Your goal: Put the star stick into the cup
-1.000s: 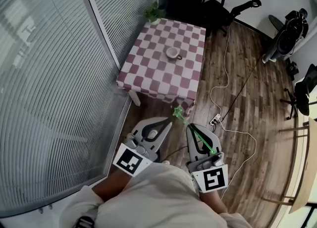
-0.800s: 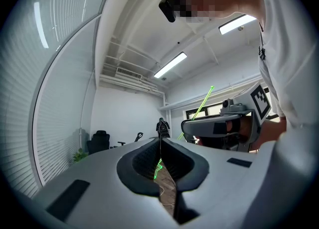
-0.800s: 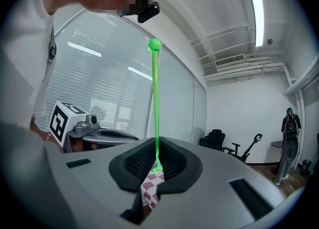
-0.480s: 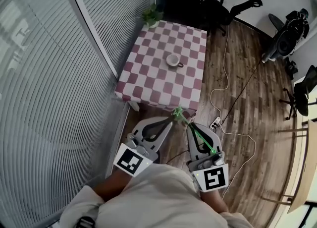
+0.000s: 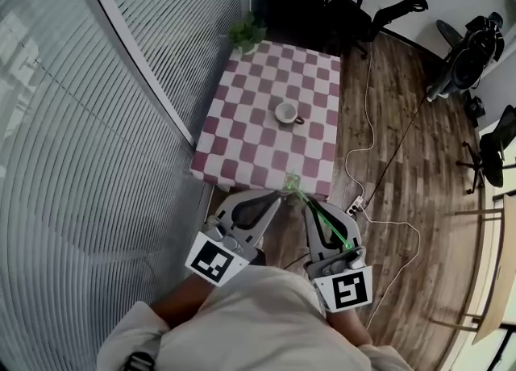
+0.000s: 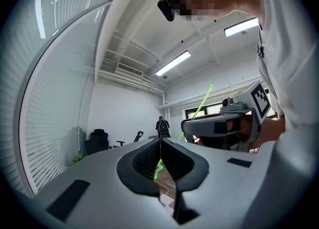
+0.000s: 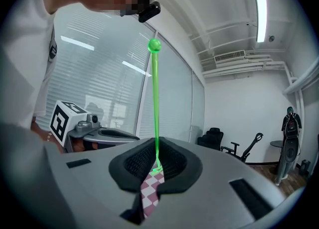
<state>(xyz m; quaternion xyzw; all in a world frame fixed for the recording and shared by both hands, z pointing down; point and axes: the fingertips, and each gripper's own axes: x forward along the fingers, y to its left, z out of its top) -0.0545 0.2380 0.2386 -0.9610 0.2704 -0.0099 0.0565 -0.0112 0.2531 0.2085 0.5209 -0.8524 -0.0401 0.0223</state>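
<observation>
- Wood floor, blinds along the left; checked table ahead of the person.
- Left gripper: jaws together, nothing in them, level, just beside the right.
- Right gripper: jaws clamped on the star stick near its star end. Long axis slants back over the gripper towards its marker cube, with the star leading past the tips at the table's near edge.
- Cup: upright, mid-table, ahead of both tips, well apart.
- Judgement: stick needs tipping upright over the cup.

Bare checkered table around cup, blinds left, plant behind
</observation>
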